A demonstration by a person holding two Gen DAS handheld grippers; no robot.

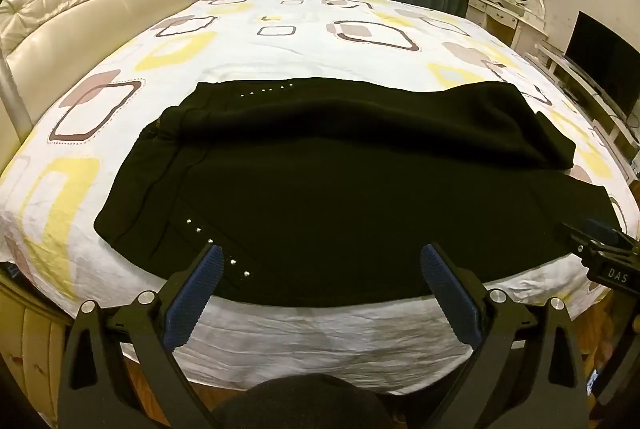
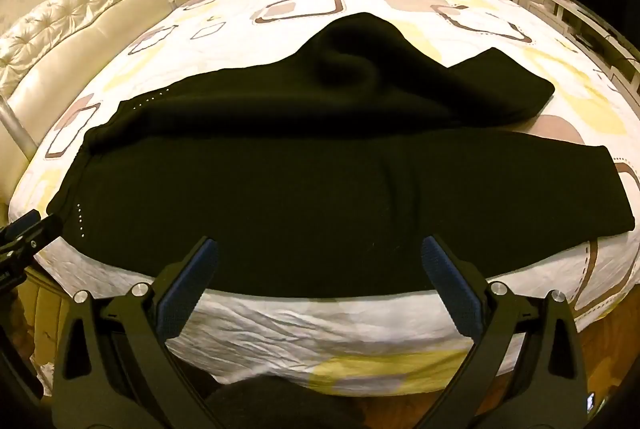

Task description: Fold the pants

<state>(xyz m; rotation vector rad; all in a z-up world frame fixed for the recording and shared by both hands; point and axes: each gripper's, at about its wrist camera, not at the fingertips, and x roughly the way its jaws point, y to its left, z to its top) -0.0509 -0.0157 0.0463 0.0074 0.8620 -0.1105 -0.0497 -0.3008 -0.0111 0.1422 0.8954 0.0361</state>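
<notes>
White letters "DAS" stand on the right gripper (image 1: pixel 600 249), well right of the left gripper's (image 1: pixel 320 261) jaws.

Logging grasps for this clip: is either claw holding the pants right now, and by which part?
Nothing is held. The left claw and right claw are both open, above the near edge of the black pants on the bed.

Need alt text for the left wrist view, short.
Black pants lie spread on a patterned bedsheet, the far leg bunched over the near one. The left gripper hovers at the near edge, jaws wide open and empty; the right gripper shows at far right.
</notes>
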